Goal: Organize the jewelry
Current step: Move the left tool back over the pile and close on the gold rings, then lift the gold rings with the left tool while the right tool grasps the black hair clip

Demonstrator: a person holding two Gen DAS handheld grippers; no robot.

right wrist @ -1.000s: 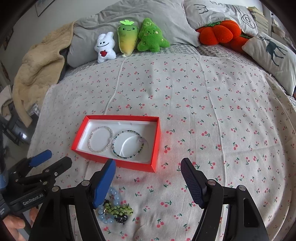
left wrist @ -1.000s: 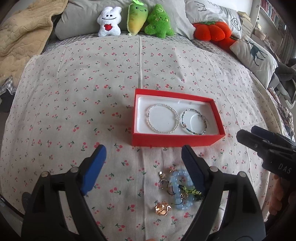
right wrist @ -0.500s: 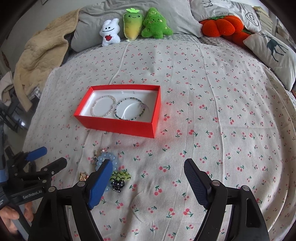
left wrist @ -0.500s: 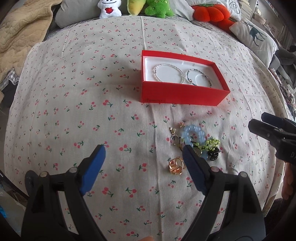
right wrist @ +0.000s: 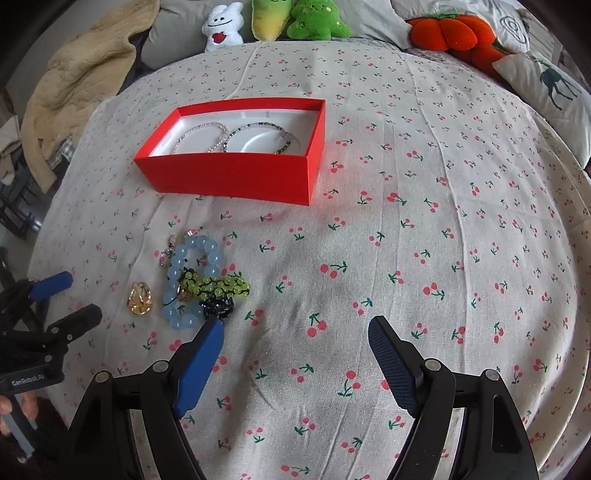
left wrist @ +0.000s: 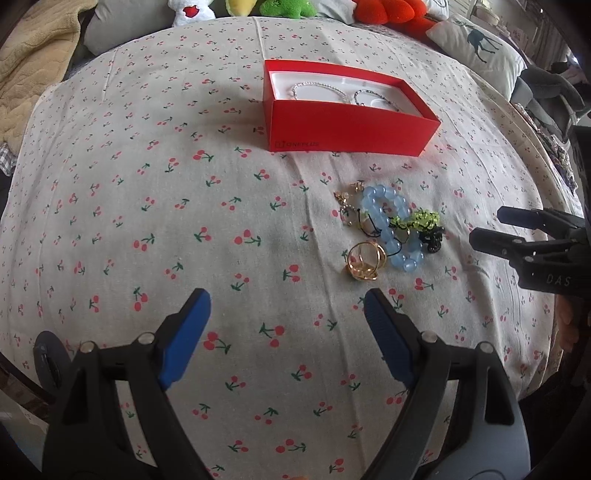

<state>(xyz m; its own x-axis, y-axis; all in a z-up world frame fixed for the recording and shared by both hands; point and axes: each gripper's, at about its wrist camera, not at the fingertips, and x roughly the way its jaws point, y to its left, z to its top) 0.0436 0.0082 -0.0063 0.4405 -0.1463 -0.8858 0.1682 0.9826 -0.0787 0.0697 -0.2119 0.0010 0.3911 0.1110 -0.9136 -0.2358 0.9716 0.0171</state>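
A red box [left wrist: 347, 125] [right wrist: 236, 177] stands on the cherry-print bedspread with a white beaded bracelet [left wrist: 317, 88] [right wrist: 199, 134] and a dark beaded bracelet [left wrist: 373, 98] [right wrist: 264, 134] inside. In front of it lies a pile of jewelry: a light blue bead bracelet [left wrist: 391, 225] [right wrist: 184, 280], a green bead piece with a black charm [left wrist: 424, 225] [right wrist: 221, 291], gold rings [left wrist: 365, 260] [right wrist: 140, 299] and small earrings [left wrist: 345, 201] [right wrist: 168, 251]. My left gripper [left wrist: 286, 321] is open and empty, short of the pile. My right gripper [right wrist: 297, 354] is open and empty, to the right of the pile.
Plush toys [right wrist: 273, 18] and an orange pumpkin cushion [right wrist: 450, 33] line the pillows at the head of the bed. A beige blanket [right wrist: 74, 81] lies at the left. A deer-print pillow [right wrist: 546, 81] lies at the right.
Both grippers have pulled back towards me and lowered; the box and jewelry pile now sit farther ahead in both views. Both stay open and empty. No jewelry has moved.
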